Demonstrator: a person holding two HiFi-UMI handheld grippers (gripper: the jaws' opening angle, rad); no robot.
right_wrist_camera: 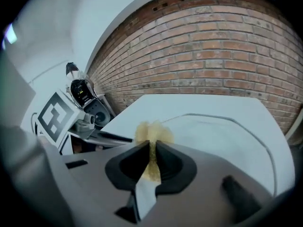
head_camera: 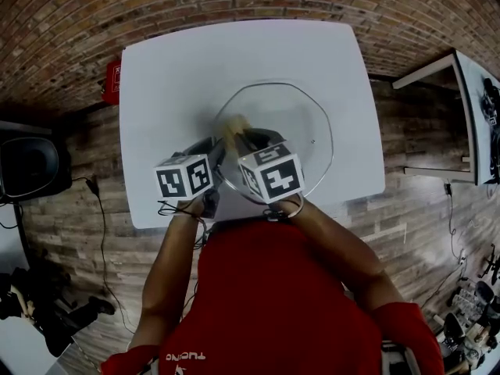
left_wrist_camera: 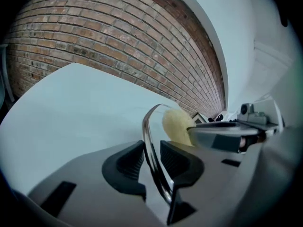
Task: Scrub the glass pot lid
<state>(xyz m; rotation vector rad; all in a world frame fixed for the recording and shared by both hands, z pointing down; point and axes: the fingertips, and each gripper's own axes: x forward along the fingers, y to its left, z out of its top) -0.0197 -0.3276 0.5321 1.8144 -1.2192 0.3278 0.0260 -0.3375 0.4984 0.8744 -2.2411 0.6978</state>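
While the left gripper (left_wrist_camera: 152, 161) clamps the lid (head_camera: 301, 123) by its rim, the right gripper (right_wrist_camera: 150, 160) pinches a sponge (right_wrist_camera: 152, 132).
Lid sits over the table (head_camera: 172, 76); sponge lies at the glass, beside the left gripper.

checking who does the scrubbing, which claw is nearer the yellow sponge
Right. The right claw is shut on the sponge itself. The left claw grips the lid by its rim, just beside the sponge.
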